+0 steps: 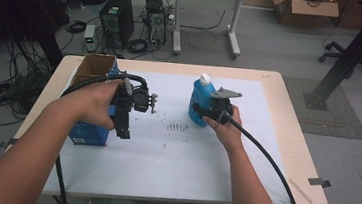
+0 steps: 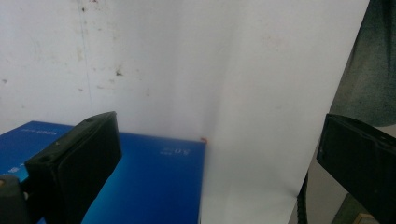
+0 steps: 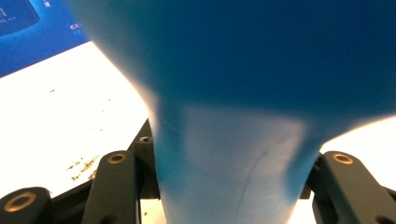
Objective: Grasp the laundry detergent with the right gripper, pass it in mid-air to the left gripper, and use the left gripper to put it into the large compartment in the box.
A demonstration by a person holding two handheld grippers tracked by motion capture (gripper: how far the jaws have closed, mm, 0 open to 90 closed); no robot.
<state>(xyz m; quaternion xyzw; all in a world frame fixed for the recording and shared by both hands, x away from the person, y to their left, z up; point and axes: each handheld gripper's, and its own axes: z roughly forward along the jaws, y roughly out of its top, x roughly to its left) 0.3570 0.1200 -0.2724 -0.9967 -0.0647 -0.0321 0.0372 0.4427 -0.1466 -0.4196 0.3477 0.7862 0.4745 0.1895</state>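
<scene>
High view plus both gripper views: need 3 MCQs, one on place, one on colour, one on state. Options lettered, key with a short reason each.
1. Where does the blue bottle stand on the table?
A. To the right of the open box
B. Inside the open box
C. On the floor by the chair

2. What colour is the bottle's cap?
A. Red
B. White
C. Black

3. What is the right gripper doing?
A. Hanging open above the table
B. Lying on the table, unheld
C. Closed on the bottle

Key:
1 A: in the high view the bottle stands on the white sheet, right of the blue box.
2 B: the cap is white above the blue body.
3 C: in the right gripper view both jaws press the bottle's sides.
</scene>
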